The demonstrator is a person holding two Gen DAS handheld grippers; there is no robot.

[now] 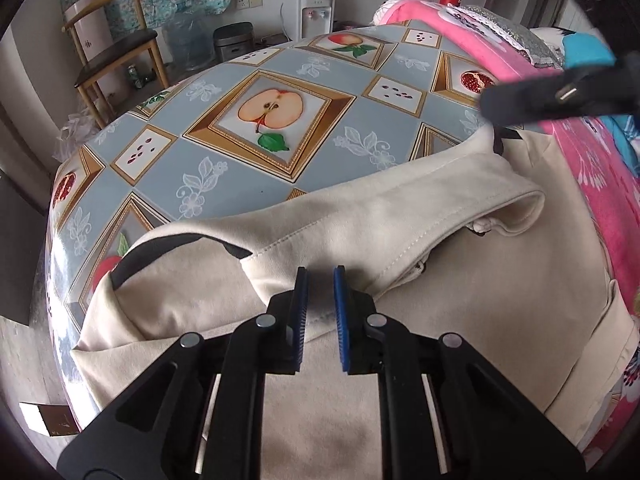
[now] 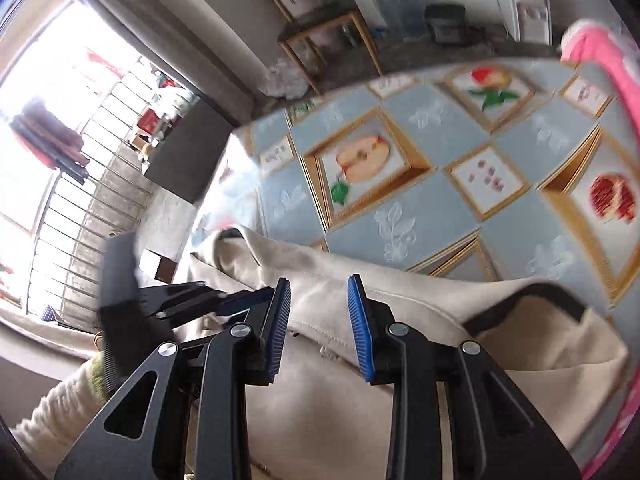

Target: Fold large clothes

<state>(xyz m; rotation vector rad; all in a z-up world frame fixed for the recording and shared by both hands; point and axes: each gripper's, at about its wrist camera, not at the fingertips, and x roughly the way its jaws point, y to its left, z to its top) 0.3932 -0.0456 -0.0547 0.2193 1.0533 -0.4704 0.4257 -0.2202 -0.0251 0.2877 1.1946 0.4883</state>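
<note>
A cream coat (image 1: 400, 220) with a dark lining lies spread on the near half of the table, its collar folded over toward the right. My left gripper (image 1: 320, 276) points steeply down onto a seam fold near the collar, jaws narrow and pinching the cloth, which bunches beside the left pad. In the right wrist view my right gripper (image 2: 318, 284) hangs above the coat (image 2: 400, 304) with its blue pads (image 2: 360, 320) apart and nothing between them. This view is blurred. The left gripper (image 2: 224, 300) shows at its left edge, held by a hand in a knit sleeve (image 2: 72, 396).
The table wears a blue-grey oilcloth (image 1: 240, 160) printed with fruit pictures. A pink floral blanket (image 1: 592, 168) is heaped along the right side under the coat's edge. Beyond the table stand a wooden chair (image 1: 116, 52), a water dispenser (image 1: 312, 12) and a rice cooker (image 1: 234, 40).
</note>
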